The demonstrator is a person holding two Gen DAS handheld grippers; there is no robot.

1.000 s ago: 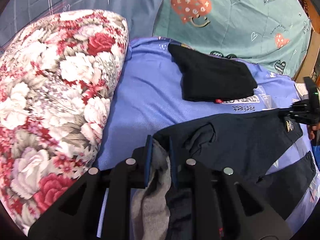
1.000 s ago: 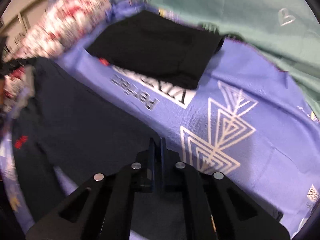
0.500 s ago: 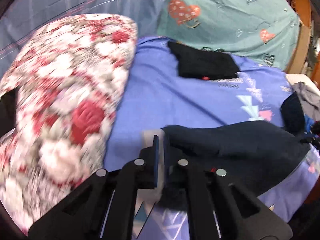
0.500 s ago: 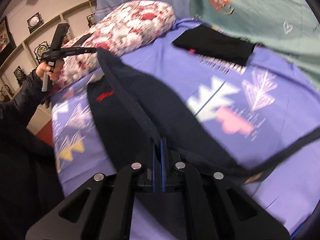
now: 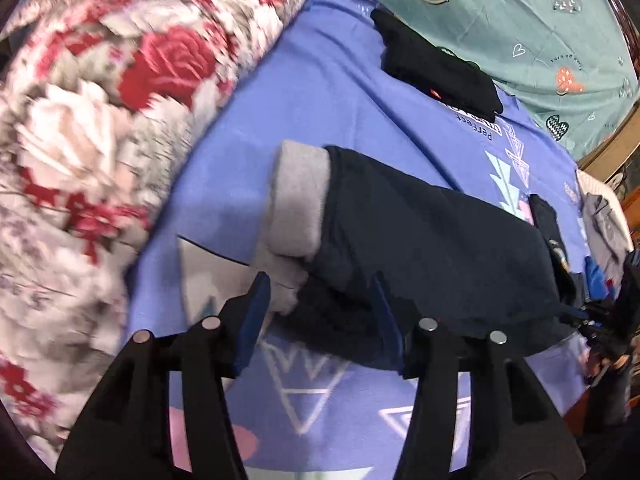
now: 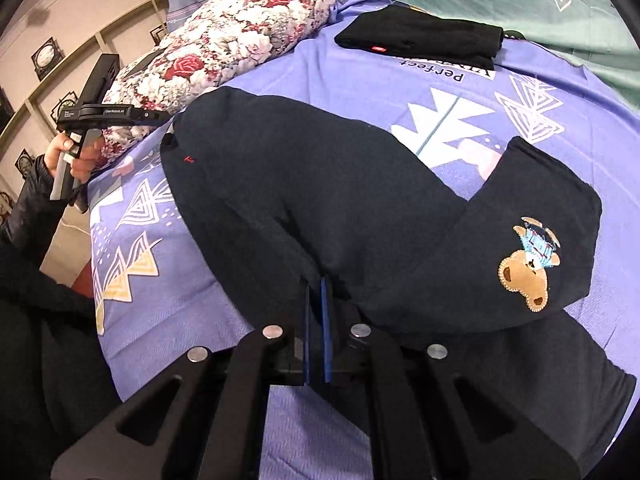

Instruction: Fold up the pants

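The dark navy pants (image 6: 320, 184) lie across the purple bedsheet (image 6: 560, 128), on the near side of the folded black garment (image 6: 420, 36) that sits toward the teal blanket (image 5: 520, 20). Taking that black garment as the landmark, the floral pillow (image 5: 100, 120) is off to its left, and the pants are doubled over just in front of it — one leg, with a bear patch (image 6: 528, 264), laid back over the other.

The left gripper (image 5: 320, 312) has its fingers spread wide around the grey-lined hem (image 5: 296, 200), gripping nothing, probably so that end can settle flat. The right gripper (image 6: 316, 320) is pinched nearly closed on a fold of the pants (likely to keep that end taut) — a sensible hold while the other side lies down
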